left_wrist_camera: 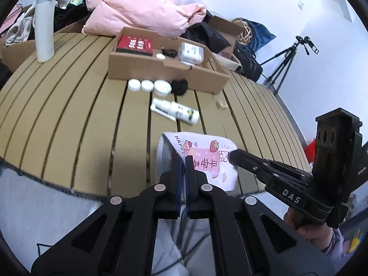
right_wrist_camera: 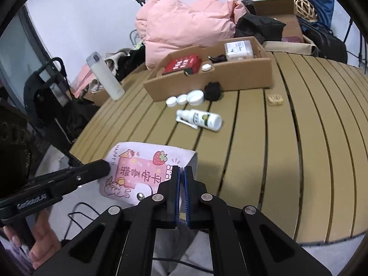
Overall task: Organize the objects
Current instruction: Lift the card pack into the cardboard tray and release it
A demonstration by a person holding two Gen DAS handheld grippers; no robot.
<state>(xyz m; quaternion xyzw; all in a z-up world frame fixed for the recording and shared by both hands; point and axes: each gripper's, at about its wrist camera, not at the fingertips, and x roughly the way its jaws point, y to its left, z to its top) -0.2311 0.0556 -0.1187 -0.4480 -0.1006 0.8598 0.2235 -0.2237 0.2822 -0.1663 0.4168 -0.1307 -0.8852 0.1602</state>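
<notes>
A white pouch with a pink strawberry print (left_wrist_camera: pixel 202 158) (right_wrist_camera: pixel 142 172) is held over the near edge of the slatted table (left_wrist_camera: pixel 69 105). My left gripper (left_wrist_camera: pixel 183 161) is shut on its left edge. My right gripper (right_wrist_camera: pixel 181 171) is shut on its right edge and shows in the left wrist view (left_wrist_camera: pixel 232 155); the left shows in the right wrist view (right_wrist_camera: pixel 104 168). On the table lie a white spray bottle (left_wrist_camera: pixel 177 111) (right_wrist_camera: pixel 202 118), three white jars (left_wrist_camera: pixel 149 86) (right_wrist_camera: pixel 184 98) and a black hair tie (left_wrist_camera: pixel 179 86) (right_wrist_camera: pixel 212 90).
An open cardboard box (left_wrist_camera: pixel 161 69) (right_wrist_camera: pixel 230 73) holds a red packet (left_wrist_camera: pixel 135 43), a cable and a clear tub (left_wrist_camera: pixel 191 53). A white flask (left_wrist_camera: pixel 44 23) (right_wrist_camera: pixel 105 77) stands left. A pink jacket (left_wrist_camera: pixel 142 7) lies behind. A small tan block (right_wrist_camera: pixel 274 99) lies right. A tripod (left_wrist_camera: pixel 285 62) stands beyond.
</notes>
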